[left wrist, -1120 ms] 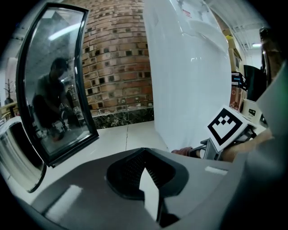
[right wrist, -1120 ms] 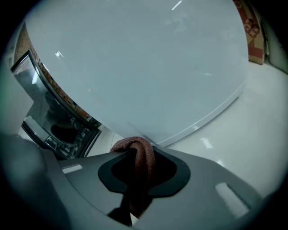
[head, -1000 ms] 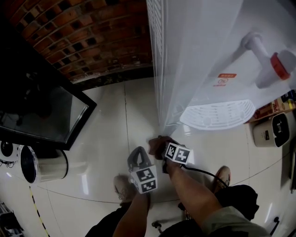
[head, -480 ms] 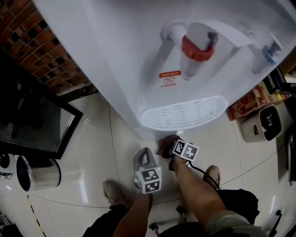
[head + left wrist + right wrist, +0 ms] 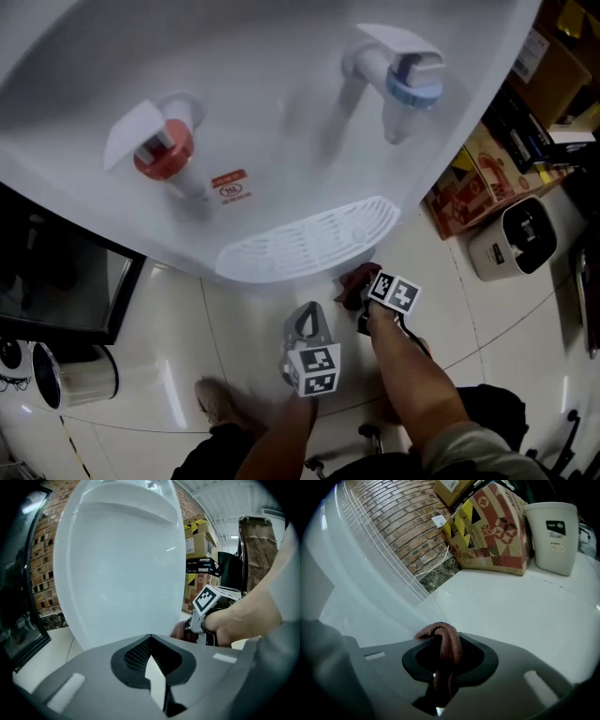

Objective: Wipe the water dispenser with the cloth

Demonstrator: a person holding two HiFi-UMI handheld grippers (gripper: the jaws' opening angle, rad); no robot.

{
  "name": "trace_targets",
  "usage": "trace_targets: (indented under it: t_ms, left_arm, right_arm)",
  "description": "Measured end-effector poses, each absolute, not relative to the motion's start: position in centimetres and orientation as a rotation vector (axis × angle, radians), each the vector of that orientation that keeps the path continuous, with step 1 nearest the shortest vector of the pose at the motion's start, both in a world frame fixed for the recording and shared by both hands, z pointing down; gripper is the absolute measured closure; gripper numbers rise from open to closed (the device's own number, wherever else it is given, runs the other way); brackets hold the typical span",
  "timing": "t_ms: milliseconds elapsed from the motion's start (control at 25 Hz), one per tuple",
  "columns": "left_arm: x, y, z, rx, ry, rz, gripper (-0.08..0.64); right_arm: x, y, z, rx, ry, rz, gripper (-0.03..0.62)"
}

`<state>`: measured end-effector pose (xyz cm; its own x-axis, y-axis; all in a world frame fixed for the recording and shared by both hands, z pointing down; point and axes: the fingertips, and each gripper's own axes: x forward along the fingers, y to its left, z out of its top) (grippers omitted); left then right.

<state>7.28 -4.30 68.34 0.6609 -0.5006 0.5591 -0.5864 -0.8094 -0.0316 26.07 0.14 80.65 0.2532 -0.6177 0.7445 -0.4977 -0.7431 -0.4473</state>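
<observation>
A: What has the right gripper got?

B: Its jaws are pinched on a reddish-brown cloth, which bunches up above the tips and hangs down between them.

A: And the left gripper?

B: Its tips meet and nothing is between them. In the head view it sits just left of the right one, a little farther from the water dispenser.

A: Where is the cloth against the dispenser?

B: At the dispenser's foot, just under the right end of the slotted drip tray. Whether it touches the white casing I cannot tell. From the head view the right gripper's marker cube and hand cover part of it.

A: Does anything crowd that spot?

B: The drip tray juts out over it. Higher on the dispenser's front are a red tap to the left and a blue tap to the right.

A: And around the dispenser?

B: To its right stand a patterned cardboard box and a white bucket on the pale tiled floor, with a brick wall behind. To its left is a dark glass-fronted cabinet, with a white cylindrical container beside it.
</observation>
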Motion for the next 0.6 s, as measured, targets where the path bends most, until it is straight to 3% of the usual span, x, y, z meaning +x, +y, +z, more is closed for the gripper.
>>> trace_targets:
  t_ms: [600]
  left_arm:
    - [9.7,-4.0,66.0,2.733,-0.963,0.809,0.560]
  right_arm:
    - [28.8,0.5,78.8,-2.522,1.314,-1.490,0.509]
